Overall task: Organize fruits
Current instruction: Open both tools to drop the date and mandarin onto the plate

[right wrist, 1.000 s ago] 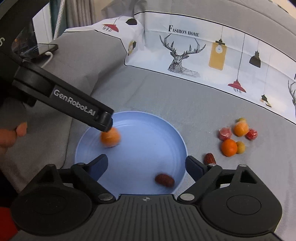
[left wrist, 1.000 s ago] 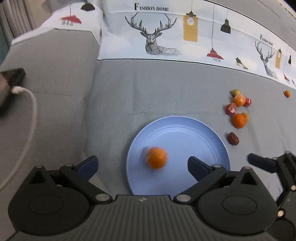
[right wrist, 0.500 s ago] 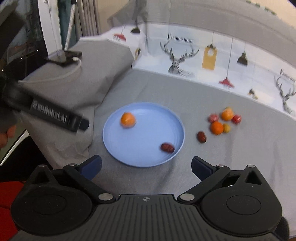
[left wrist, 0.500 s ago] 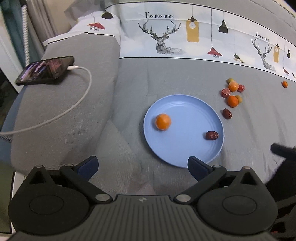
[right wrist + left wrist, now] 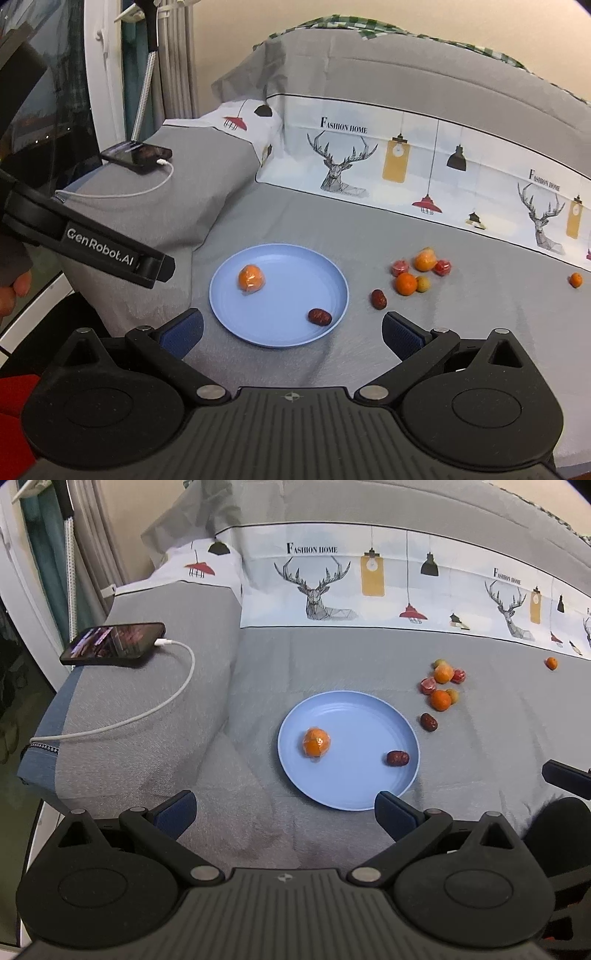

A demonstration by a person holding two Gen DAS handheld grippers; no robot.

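Date (image 5: 398,758) lies crosswise on the blue plate (image 5: 354,794) beside the orange (image 5: 316,742); both tools (image 5: 284,810) (image 5: 293,334) gape wide, holding zilch.

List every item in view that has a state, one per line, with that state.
left gripper: open, empty
right gripper: open, empty
blue plate: upright on the bed, holding two fruits
wrapped orange: on the plate
red date: on the plate
second date: on the cover, beside the plate
phone: screen lit, cable plugged in
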